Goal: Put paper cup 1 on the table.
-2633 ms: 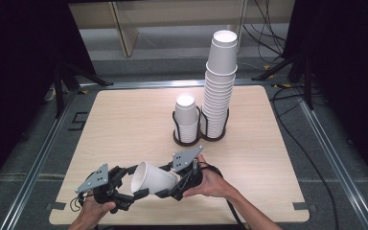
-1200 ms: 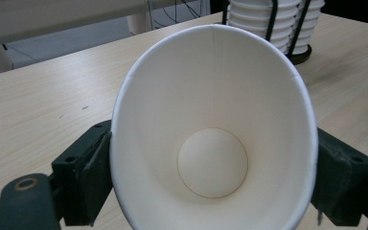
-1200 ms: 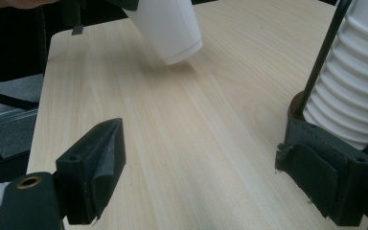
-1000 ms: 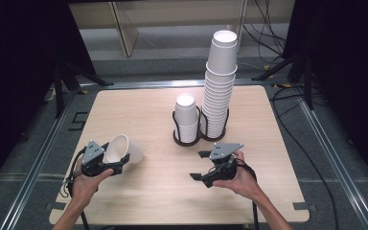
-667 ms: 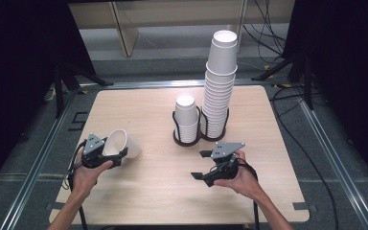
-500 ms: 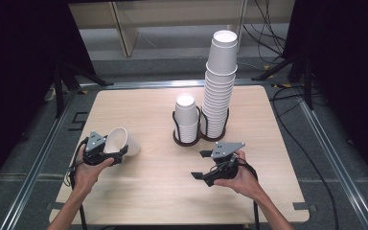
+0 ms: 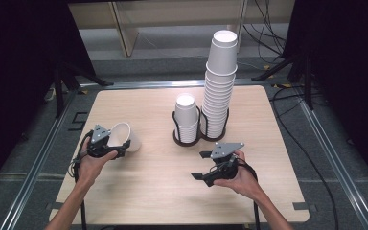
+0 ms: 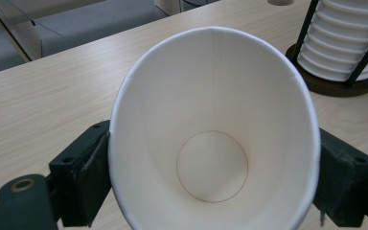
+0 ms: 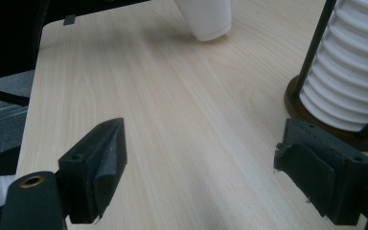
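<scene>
A single white paper cup [image 7: 122,136] lies on its side in my left gripper [image 7: 114,146], which is shut on its wall, low over the table's left side. In the left gripper view the cup [image 8: 215,143] opens toward the camera, squeezed between the two jaws of the left gripper [image 8: 215,165]. My right gripper [image 7: 200,165] stands open near the front middle of the table, with nothing in it. In the right gripper view the right gripper [image 9: 203,143] has its jaws wide apart over bare wood, and the held cup's base [image 9: 205,19] shows far off.
A black wire holder [image 7: 199,140] at the table's centre carries a short stack of cups [image 7: 187,117] and a tall stack [image 7: 219,86]. The short stack [image 9: 354,81] stands close to my right gripper's right jaw. The wooden table [image 7: 163,191] ends in a metal frame.
Both grippers met at the cup near the front edge 2.6 s ago. The right one let go and moved right. The left one carried the cup left and farther away, drifting slightly since.
</scene>
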The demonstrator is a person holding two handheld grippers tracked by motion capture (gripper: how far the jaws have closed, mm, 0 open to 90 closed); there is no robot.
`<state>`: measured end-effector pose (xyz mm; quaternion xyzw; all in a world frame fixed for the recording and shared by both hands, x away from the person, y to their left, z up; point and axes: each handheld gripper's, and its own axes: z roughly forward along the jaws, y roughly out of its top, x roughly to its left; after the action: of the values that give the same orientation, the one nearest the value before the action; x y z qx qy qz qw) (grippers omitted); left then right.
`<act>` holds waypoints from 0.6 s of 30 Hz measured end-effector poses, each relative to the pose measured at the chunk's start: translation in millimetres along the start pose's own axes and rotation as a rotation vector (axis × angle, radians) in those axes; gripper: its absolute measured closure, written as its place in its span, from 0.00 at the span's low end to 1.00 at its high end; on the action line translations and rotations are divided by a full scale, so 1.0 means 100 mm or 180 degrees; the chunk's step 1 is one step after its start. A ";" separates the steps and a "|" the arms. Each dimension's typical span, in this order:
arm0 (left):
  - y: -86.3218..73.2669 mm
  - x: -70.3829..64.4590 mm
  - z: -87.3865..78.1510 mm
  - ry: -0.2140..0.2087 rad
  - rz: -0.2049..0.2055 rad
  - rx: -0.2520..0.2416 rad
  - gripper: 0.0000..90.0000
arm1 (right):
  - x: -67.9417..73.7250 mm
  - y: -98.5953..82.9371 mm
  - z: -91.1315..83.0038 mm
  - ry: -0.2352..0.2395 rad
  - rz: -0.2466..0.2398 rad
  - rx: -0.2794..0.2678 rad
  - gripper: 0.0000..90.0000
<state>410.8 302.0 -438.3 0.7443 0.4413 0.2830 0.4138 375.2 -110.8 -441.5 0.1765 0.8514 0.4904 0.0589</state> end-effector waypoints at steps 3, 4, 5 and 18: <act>0.02 0.00 0.04 -0.0003 0.0002 0.0011 0.14 | 0.01 0.00 0.00 0.0014 0.0009 0.0000 0.20; 0.03 0.00 0.05 -0.0011 0.0000 0.0004 0.14 | 0.01 0.00 0.00 0.0014 0.0009 0.0000 0.20; 0.03 0.00 0.06 0.0001 -0.0018 0.0002 0.14 | 0.01 0.00 0.00 0.0013 0.0002 -0.0002 0.20; -0.03 -0.03 0.22 0.0019 -0.0113 -0.0170 0.09 | 0.01 0.01 0.00 0.0043 0.0005 -0.0029 0.20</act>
<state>425.7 292.0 -452.6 0.7241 0.4480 0.2895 0.4371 374.4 -110.4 -440.6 0.1736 0.8494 0.4956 0.0536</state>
